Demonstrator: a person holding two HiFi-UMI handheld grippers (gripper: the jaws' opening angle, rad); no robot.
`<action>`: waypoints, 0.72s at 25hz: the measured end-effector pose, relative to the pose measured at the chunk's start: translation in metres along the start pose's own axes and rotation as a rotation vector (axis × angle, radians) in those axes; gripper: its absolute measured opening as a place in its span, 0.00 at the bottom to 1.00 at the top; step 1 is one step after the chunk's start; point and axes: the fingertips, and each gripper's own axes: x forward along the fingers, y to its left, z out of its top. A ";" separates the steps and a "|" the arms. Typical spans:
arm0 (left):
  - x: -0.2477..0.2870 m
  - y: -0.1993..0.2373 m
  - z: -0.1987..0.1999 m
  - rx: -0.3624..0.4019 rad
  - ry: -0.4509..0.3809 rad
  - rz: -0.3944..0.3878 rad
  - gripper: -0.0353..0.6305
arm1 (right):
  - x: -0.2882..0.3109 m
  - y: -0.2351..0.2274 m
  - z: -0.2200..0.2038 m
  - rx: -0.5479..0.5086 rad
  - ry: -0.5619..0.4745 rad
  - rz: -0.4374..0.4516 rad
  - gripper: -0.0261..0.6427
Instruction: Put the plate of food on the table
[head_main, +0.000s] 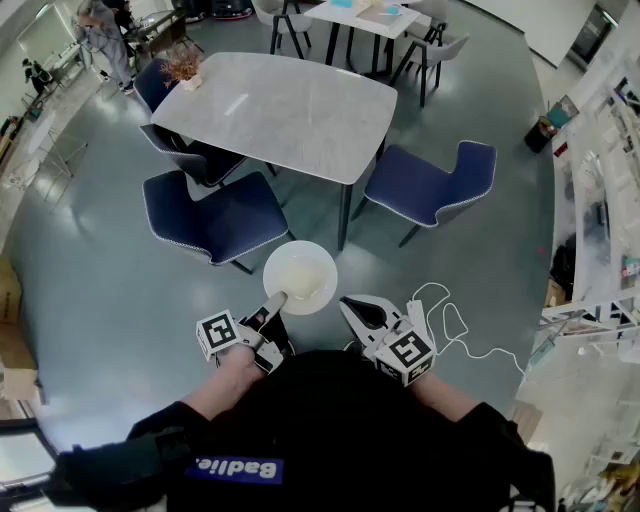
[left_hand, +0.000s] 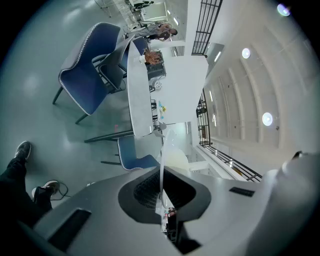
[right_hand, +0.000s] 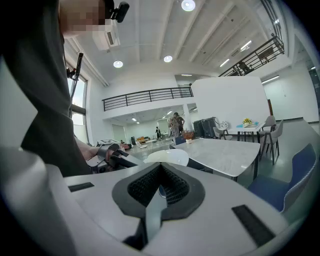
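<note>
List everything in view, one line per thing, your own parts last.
Dining table: one, grey marble top, ahead in the middle of the floor.
Chairs: four, blue, round the dining table.
Flower arrangement: one, orange-brown, on the dining table's far left corner.
Plate: one, white with pale food, in the air short of the dining table.
Cable: one, white, looped on the floor at right.
Far table: one, white, with pale chairs, at the back.
Bystander: one, back left.
Left tool: one, grey, shut on the plate's near rim.
Right tool: one, grey, shut and empty, right of the plate.
</note>
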 end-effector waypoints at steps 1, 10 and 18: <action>0.000 0.001 0.000 0.000 0.000 0.000 0.07 | 0.000 0.000 0.000 -0.002 -0.001 0.000 0.05; 0.001 0.003 0.000 -0.011 -0.002 0.001 0.07 | 0.003 -0.001 -0.001 -0.007 0.000 0.005 0.05; 0.007 0.001 -0.001 -0.008 -0.019 0.001 0.07 | -0.004 -0.008 0.002 -0.017 -0.019 0.009 0.05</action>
